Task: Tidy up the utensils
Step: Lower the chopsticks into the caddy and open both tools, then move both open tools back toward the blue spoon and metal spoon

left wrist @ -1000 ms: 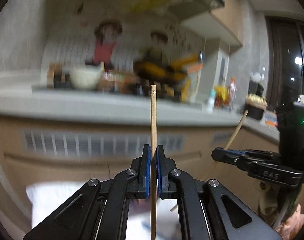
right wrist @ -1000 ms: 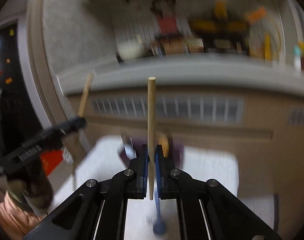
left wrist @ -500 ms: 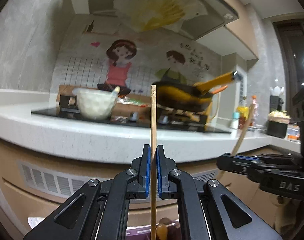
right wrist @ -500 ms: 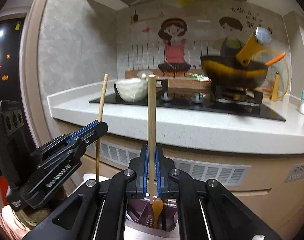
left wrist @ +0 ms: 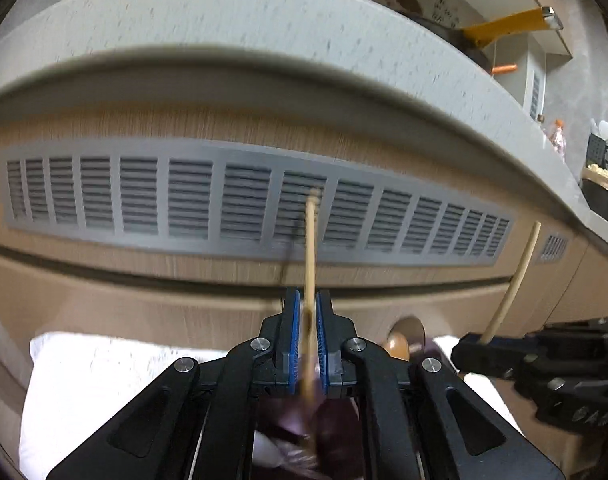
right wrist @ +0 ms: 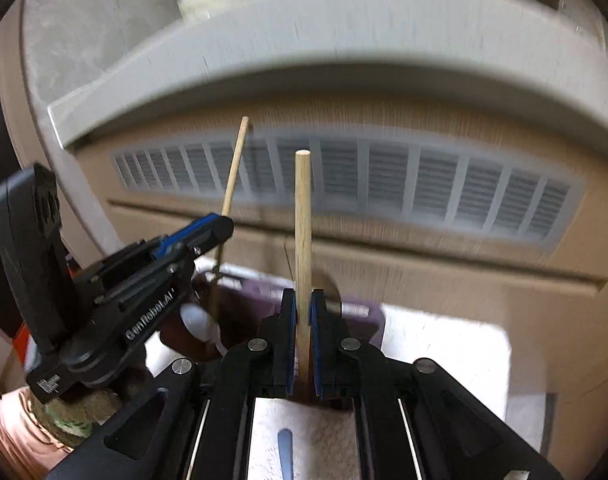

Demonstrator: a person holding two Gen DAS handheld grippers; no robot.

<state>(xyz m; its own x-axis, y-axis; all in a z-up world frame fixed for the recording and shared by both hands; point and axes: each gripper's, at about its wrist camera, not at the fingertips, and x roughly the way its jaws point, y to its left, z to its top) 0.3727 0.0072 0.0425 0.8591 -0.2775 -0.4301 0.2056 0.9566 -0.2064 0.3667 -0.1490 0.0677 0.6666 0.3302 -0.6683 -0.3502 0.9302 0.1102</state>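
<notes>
My left gripper (left wrist: 305,340) is shut on a thin wooden chopstick (left wrist: 311,248) that stands upright, its lower end blurred over a dark purple utensil holder (left wrist: 336,432). My right gripper (right wrist: 302,344) is shut on a thicker wooden chopstick (right wrist: 303,220), also upright, just in front of the purple holder (right wrist: 260,292). The left gripper (right wrist: 196,236) shows at the left of the right wrist view with its chopstick (right wrist: 234,164). The right gripper (left wrist: 476,350) shows at the right of the left wrist view with its chopstick (left wrist: 516,276).
The holder stands on a white towel (left wrist: 96,380), also seen in the right wrist view (right wrist: 444,352). A white spoon (right wrist: 202,322) and a brown wooden spoon (left wrist: 398,346) sit in the holder. A blue handle (right wrist: 285,452) lies on the towel. A cabinet with a grey vent (left wrist: 224,200) under a counter (left wrist: 264,32) stands behind.
Both grippers have tilted and dropped toward the holder and towel. The stove top and wall picture have left view. Each still holds its chopstick.
</notes>
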